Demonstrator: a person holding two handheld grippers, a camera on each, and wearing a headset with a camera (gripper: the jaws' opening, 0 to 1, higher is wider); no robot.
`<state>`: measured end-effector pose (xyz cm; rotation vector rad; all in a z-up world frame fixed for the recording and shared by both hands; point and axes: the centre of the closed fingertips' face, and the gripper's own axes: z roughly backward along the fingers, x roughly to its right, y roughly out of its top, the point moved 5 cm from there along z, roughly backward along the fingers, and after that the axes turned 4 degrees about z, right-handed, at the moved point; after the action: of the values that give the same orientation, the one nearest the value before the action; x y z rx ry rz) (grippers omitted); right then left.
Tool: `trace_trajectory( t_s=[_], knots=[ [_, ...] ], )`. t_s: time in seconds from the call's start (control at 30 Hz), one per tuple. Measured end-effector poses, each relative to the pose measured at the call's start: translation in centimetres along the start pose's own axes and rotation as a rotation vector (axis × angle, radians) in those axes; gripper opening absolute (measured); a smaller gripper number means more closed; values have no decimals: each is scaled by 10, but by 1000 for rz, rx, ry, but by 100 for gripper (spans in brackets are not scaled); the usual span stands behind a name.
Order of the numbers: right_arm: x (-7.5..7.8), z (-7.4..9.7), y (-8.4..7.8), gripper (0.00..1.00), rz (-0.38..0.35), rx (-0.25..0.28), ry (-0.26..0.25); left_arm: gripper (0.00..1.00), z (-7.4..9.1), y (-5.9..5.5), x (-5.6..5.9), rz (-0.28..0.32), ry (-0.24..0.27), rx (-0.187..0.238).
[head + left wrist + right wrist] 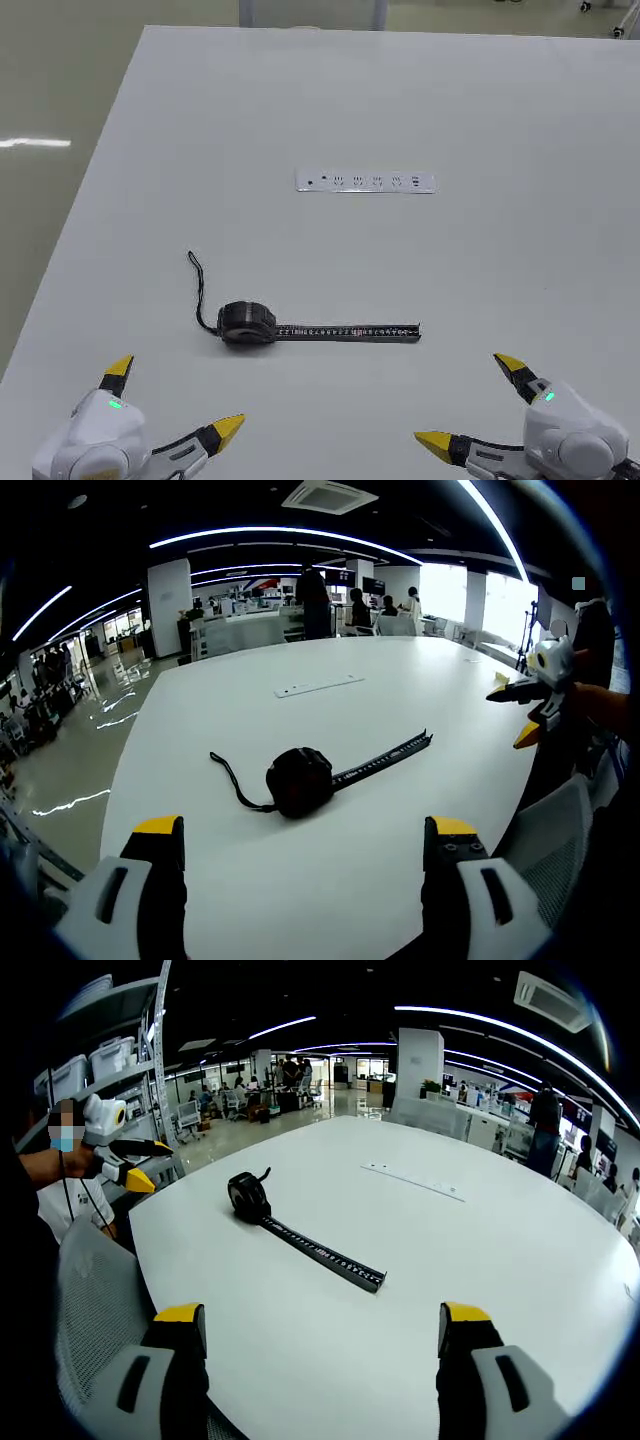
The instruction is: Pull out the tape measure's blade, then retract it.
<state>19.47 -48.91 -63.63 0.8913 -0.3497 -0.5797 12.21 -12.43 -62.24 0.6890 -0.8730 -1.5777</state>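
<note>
black tape [247, 323] on surface [480, 120], blade [350, 333] drawn out flat; left tongs [174, 397], right tongs [471, 401] spread, empty, short of it; retraction seemingly next, needing a hold on the tape.

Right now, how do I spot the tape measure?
On the white table, look between the flat white power strip and the near edge. The tape measure is the only black thing: a round case, blade drawn out on one side, wrist cord trailing from the other.
</note>
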Motion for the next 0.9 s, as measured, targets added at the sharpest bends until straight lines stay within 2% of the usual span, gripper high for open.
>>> trace_trajectory(
  t_s=[0.17, 0.23, 0.37, 0.5, 0.63, 0.77, 0.9],
  knots=[
    [0, -1, -2, 92, 1, -5, 30, 99, -5, -2, 3, 11, 23, -4],
    [0, -2, 0, 92, 19, 17, 40, 99, -7, 0, 4, 8, 51, 20],
    [2, -3, 1, 89, 29, 41, 58, 99, -13, -3, 5, 0, 84, 20],
    [4, -6, 0, 85, 55, 61, 84, 99, -18, -1, 9, 14, 93, 27],
    [7, -11, -5, 83, 82, 46, 109, 99, -24, -1, 14, 11, 115, 32],
    [12, -14, -7, 81, 99, 45, 123, 99, -30, 1, 13, 25, 137, 45],
    [18, -18, -11, 78, 126, 35, 141, 98, -36, 1, 15, 43, 137, 51]
  ],
)
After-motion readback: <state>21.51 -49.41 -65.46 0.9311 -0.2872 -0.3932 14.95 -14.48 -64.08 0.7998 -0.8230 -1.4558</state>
